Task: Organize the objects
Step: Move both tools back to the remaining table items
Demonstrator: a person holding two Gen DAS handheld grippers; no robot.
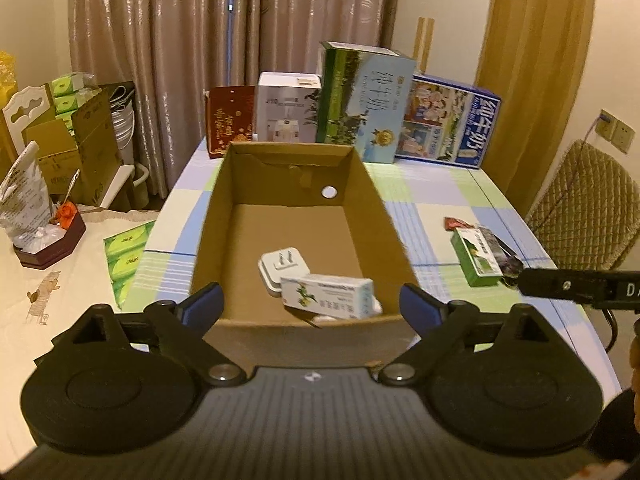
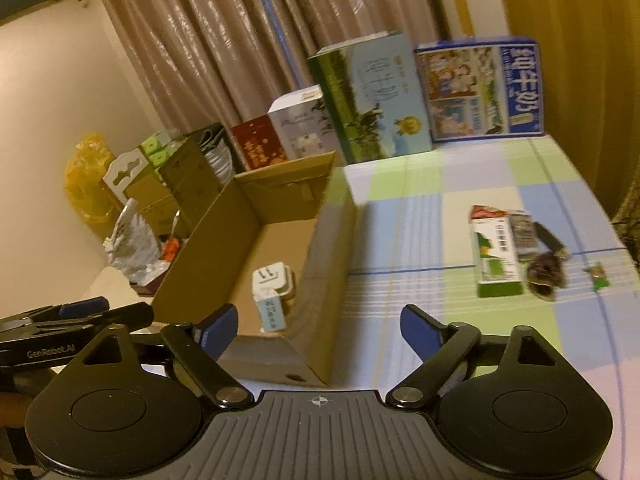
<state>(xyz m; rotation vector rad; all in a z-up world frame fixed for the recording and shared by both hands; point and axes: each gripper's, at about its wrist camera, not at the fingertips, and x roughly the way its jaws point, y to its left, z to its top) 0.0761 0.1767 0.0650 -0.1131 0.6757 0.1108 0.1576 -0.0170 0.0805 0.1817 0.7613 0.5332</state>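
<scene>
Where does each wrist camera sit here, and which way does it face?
Left wrist: behind the open left gripper, facing the cardboard box; the right gripper's finger enters at right.
Right wrist: behind the open right gripper, right of the box, facing the green box; the left gripper shows at left.
Shared: cardboard box, white charger, green box.

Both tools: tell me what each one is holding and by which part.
Nothing is held. The left tool is open over the cardboard box, and the right tool is open over the table, short of the green box.
</scene>
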